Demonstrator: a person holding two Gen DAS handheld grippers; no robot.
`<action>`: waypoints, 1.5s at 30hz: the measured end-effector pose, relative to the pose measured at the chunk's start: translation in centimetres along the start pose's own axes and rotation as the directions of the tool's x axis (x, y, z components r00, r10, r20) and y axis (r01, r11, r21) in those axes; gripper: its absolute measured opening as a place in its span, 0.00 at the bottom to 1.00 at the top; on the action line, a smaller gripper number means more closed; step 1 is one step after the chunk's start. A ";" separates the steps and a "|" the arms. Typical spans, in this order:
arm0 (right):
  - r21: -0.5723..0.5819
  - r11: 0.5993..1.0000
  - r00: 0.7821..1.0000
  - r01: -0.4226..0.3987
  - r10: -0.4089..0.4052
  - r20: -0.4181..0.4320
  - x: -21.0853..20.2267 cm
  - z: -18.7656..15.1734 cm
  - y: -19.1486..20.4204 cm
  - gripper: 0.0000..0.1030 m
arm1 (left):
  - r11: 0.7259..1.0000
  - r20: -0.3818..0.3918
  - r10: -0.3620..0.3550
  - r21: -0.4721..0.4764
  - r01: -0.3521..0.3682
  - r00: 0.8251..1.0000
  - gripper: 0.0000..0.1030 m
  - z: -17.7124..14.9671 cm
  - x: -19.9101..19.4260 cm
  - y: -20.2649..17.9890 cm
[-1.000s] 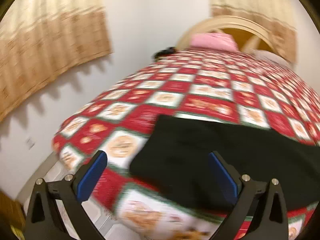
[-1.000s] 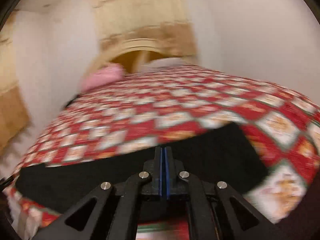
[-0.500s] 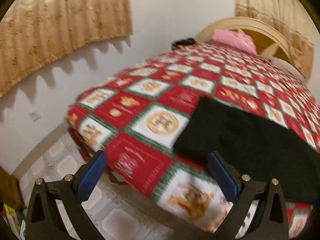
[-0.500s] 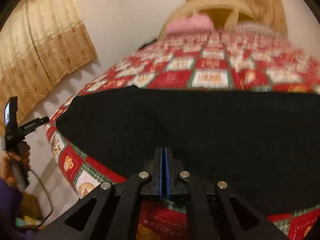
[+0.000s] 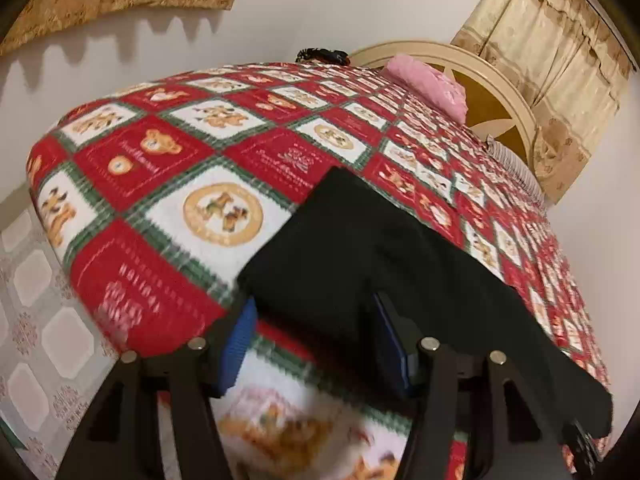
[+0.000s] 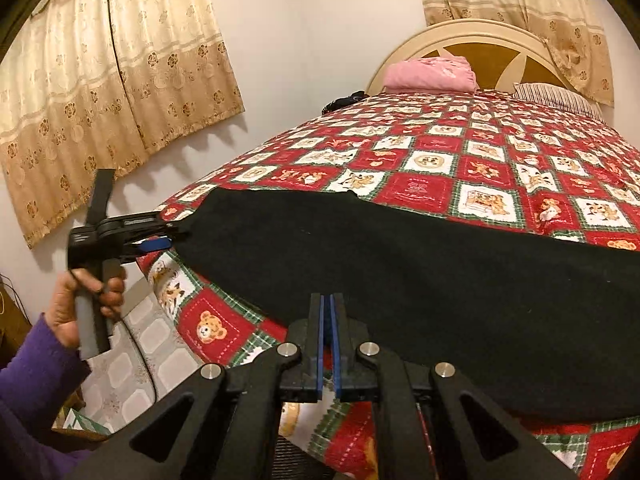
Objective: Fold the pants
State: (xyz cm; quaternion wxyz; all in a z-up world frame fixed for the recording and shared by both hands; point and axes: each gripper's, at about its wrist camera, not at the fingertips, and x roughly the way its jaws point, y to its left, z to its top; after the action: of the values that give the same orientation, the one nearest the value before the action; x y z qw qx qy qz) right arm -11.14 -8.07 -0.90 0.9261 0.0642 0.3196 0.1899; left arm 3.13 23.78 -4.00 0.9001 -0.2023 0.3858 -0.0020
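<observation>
**Black pants lie along the bed's near edge, one hand-held gripper at their end**

In the right wrist view, at the left edge of the frame, the person's hand (image 6: 86, 300) in a purple sleeve holds the left hand-held gripper (image 6: 158, 242), which sits at the left end of the pants (image 6: 400, 272). The left wrist view shows it from behind: its blue pads (image 5: 236, 344) are apart, one on each side of the pants' near corner, not yet pinched on the cloth.

The pants are one long black piece spread flat across the red checked bedspread (image 6: 440, 160), running from the left middle of the frame to the right edge, close to the bed's near side.

At the lower middle of the right wrist view, the right hand-held gripper (image 6: 328, 344) has its pads nearly together with a thin gap; no cloth shows between them. It sits just before the pants' near edge.

The cloth looks soft, light and limp, so it will probably sag and drag if lifted at one point only. The corners of the left end seem the best places to take hold.

Counted: one pair of pants, two hand-held grippers, one pink pillow (image 6: 432, 74) at the headboard, upper right.
</observation>
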 end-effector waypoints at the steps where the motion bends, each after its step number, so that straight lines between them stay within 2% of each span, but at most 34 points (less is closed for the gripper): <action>1: 0.003 1.000 1.000 0.005 -0.005 -0.005 0.1 0.0 -0.1 0.03 | 1.000 0.007 0.005 0.008 -0.005 1.000 0.46 0.1 0.2 -0.2; 4: 0.034 0.999 1.000 0.010 -0.009 -0.005 0.1 0.0 -0.6 0.03 | 0.999 0.032 -0.001 0.041 -0.001 1.000 0.26 0.6 -0.1 -0.5; 6: 0.058 0.998 1.000 0.008 -0.007 -0.009 0.1 -0.1 -1.0 0.03 | 0.998 0.047 -0.013 0.066 0.010 0.999 0.23 1.0 -0.7 -0.8; 10: 0.082 0.997 1.000 0.002 -0.001 -0.018 0.4 -0.2 -1.5 0.03 | 0.990 0.086 -0.025 0.144 0.012 0.996 0.19 1.7 -1.2 -1.8; 14: 0.086 0.996 1.000 -0.003 0.005 -0.025 0.7 -0.4 -1.5 0.03 | 0.979 0.132 -0.069 0.197 0.042 0.989 0.19 2.7 -1.9 -2.5; 16: 0.091 0.996 0.999 -0.008 0.012 -0.034 1.0 -0.5 -1.5 0.03 | 0.980 0.119 -0.047 0.197 0.023 0.992 0.19 3.2 -1.5 -2.2; 17: 0.093 0.996 0.999 -0.011 0.015 -0.039 1.1 -0.6 -1.5 0.03 | 0.981 0.086 -0.016 0.193 -0.001 0.996 0.19 3.3 -0.6 -1.8; 20: 0.089 0.996 0.999 -0.020 0.024 -0.041 1.2 -0.7 -1.3 0.03 | 0.976 0.032 0.062 0.206 -0.067 0.998 0.33 2.5 1.2 -0.8; 22: 0.084 0.996 0.999 -0.028 0.032 -0.043 1.3 -0.7 -1.1 0.03 | 0.965 0.042 0.161 0.203 -0.166 0.986 0.81 1.9 1.5 -0.3; 23: 0.082 0.996 0.998 -0.034 0.038 -0.047 1.3 -0.7 -1.0 0.03 | 0.957 0.051 0.216 0.187 -0.222 0.975 0.89 1.9 1.4 0.1; 24: 0.078 0.996 0.998 -0.038 0.042 -0.050 1.4 -0.7 -0.9 0.03 | 0.957 0.044 0.238 0.160 -0.242 0.970 0.95 2.1 1.1 0.8; 26: 0.070 0.997 0.998 -0.042 0.045 -0.046 1.3 -0.7 -0.8 0.03 | 0.968 0.027 0.221 0.115 -0.223 0.975 0.95 2.4 0.4 1.8; 28: 0.083 0.996 0.999 -0.032 0.034 -0.024 1.0 -0.4 -1.1 0.03 | 0.958 0.067 0.267 0.085 -0.273 0.961 0.95 2.4 -1.0 2.2; 29: 0.097 0.995 1.000 -0.023 0.024 -0.007 0.8 -0.3 -1.3 0.03 | 0.932 0.126 0.336 0.094 -0.349 0.933 0.94 2.4 -2.1 1.9; 30: 0.116 0.993 1.000 -0.010 0.009 0.009 0.6 -0.1 -1.8 0.03 | 0.912 0.169 0.375 0.110 -0.395 0.912 0.93 2.4 -2.7 1.5; 32: 0.158 0.987 0.999 0.021 -0.026 0.025 0.4 0.1 -2.8 0.03 | 0.878 0.269 0.406 0.152 -0.455 0.873 0.93 2.2 -4.4 -0.3; 33: 0.175 0.984 0.999 0.035 -0.040 0.022 0.6 0.0 -3.3 0.03 | 0.880 0.290 0.388 0.166 -0.445 0.875 0.93 2.2 -4.6 -1.0; 34: 0.190 0.980 0.998 0.057 -0.059 0.005 0.9 -0.1 -3.7 0.03 | 0.890 0.304 0.348 0.191 -0.415 0.887 0.93 2.1 -4.9 -2.0; 35: 0.200 0.977 0.997 0.072 -0.069 -0.019 1.4 -0.3 -4.1 0.03 | 0.901 0.307 0.280 0.243 -0.360 0.910 0.93 1.7 -4.9 -3.7; 37: 0.234 0.969 0.994 0.079 -0.061 -0.086 2.3 -0.9 -5.0 0.03 | 0.898 0.302 0.206 0.320 -0.303 0.931 0.93 1.1 -4.1 -6.0; 38: 0.260 0.964 0.996 0.058 -0.038 -0.081 2.1 -1.1 -5.5 0.03 | 0.888 0.295 0.181 0.361 -0.285 0.938 0.93 0.6 -3.4 -7.4; 40: 0.287 0.956 0.998 0.061 -0.055 -0.026 0.3 -0.7 -6.5 0.03 | 0.864 0.257 0.179 0.420 -0.277 0.950 0.93 -0.1 -1.4 -9.6; 42: 0.300 0.950 0.990 0.090 -0.117 0.073 -2.8 0.1 -8.0 0.03 | 0.850 0.215 0.171 0.461 -0.254 0.962 0.93 -1.1 0.2 -11.0; 44: 0.346 0.924 0.958 0.165 -0.233 0.166 -6.7 0.7 -10.7 0.03 | 0.839 0.186 0.168 0.489 -0.240 0.968 0.93 -2.0 1.5 -11.8; 45: 0.385 0.899 0.934 0.208 -0.299 0.193 -8.7 0.7 -12.5 0.03 | 0.835 0.180 0.172 0.494 -0.240 0.969 0.93 -2.7 1.3 -12.0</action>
State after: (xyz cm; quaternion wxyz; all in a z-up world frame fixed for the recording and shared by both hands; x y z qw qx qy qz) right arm -13.10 -23.00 1.54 0.9481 0.2127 0.2362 -0.0045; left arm 4.02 11.56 -2.16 0.9391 0.0874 0.3323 0.0055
